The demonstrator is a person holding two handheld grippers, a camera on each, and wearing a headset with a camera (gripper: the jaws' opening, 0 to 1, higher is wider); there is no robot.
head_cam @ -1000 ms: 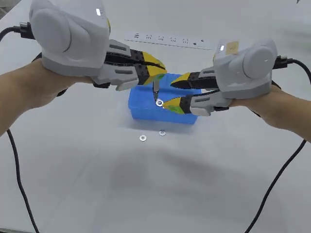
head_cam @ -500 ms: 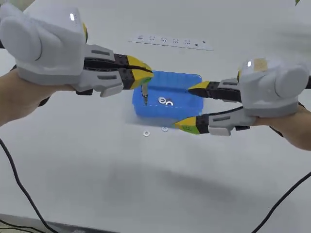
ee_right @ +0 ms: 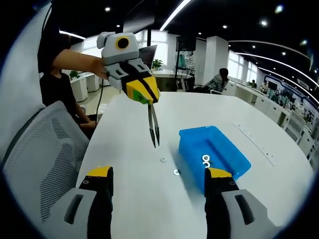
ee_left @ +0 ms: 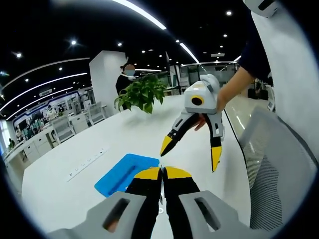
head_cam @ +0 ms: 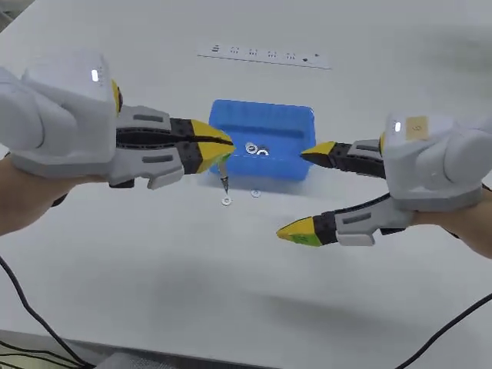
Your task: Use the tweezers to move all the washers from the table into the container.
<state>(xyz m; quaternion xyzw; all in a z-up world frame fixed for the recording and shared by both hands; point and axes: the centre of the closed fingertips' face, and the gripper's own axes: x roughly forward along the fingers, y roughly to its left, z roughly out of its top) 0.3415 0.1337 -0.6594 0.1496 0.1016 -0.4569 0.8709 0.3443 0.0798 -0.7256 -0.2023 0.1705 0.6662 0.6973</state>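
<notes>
Fingers on left gripper [head_cam: 229, 144] clamped on tweezers [head_cam: 224, 178], tips near two washers [head_cam: 226, 201] at 6 o'clock of container [head_cam: 231, 115]; right gripper [head_cam: 292, 192] wide open, empty.

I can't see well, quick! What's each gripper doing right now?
Left gripper: shut on the tweezers.
Right gripper: open, holding nothing.

A blue container [head_cam: 261, 167] is set on the white table [head_cam: 154, 261]; two washers [head_cam: 226, 201] are laid just before it, with a power strip [head_cam: 265, 56] placed beyond.
</notes>
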